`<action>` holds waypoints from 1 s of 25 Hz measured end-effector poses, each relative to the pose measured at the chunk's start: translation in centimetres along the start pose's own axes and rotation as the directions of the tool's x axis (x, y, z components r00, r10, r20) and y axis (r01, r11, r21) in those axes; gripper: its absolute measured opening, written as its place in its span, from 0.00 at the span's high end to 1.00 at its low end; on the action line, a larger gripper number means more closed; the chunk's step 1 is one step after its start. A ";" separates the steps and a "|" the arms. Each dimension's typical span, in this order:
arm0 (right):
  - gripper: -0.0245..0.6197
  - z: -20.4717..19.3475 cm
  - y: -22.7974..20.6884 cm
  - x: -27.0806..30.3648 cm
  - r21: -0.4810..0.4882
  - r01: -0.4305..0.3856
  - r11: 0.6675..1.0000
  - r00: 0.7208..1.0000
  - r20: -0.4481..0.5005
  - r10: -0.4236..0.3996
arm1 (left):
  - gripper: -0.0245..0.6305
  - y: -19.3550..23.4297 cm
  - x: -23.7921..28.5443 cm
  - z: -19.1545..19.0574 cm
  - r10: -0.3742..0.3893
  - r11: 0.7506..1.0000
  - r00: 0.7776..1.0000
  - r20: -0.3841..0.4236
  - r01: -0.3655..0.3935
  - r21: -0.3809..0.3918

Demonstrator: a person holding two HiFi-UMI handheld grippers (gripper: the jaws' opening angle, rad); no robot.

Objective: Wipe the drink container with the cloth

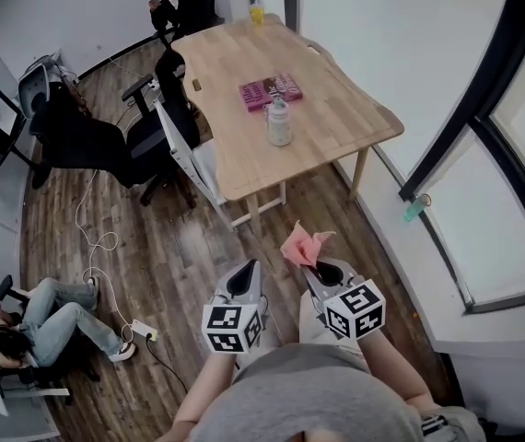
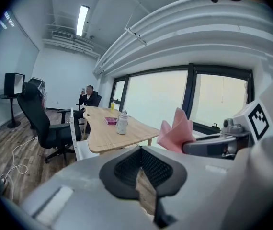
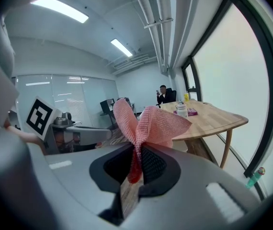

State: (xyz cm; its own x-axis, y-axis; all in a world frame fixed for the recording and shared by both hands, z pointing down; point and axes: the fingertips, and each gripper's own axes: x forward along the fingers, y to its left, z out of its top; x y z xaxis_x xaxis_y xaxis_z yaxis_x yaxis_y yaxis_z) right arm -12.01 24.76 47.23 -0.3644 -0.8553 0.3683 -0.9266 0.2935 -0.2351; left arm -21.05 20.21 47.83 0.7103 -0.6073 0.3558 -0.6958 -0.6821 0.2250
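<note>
The drink container [image 1: 279, 122], a pale bottle with a whitish cap, stands upright on the wooden counter [image 1: 336, 127] toward its near edge, just beside a pink box [image 1: 270, 91] whose print is too small to read. The right claw [image 3: 136, 164] is clamped on a pink waffle-weave cloth [image 3: 143, 121], well apart from the counter. The left claw [image 2: 140, 169] is closed on nothing.

Wooden table [image 1: 336, 118] far ahead of right gripper [image 1: 318, 273]; office chairs [image 1: 147, 144] ahead-left; plank floor [image 1: 175, 256] below; windows [image 1: 520, 219] right; ceiling strip lights [image 2: 82, 19].
</note>
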 end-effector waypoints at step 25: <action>0.92 10.9 -20.4 8.1 -0.067 -0.123 0.990 0.992 -0.017 0.122 | 0.96 -0.2 19.3 8.8 0.151 0.986 0.988 0.040 -0.148 -0.082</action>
State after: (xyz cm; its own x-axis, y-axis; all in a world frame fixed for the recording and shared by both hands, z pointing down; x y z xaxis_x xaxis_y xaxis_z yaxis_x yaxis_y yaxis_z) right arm 4.96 7.18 45.17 -0.4763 -0.8056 0.3523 -0.8789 0.4243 -0.2180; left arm -6.25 5.05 46.69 0.6005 -0.7195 0.3490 -0.7995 -0.5490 0.2438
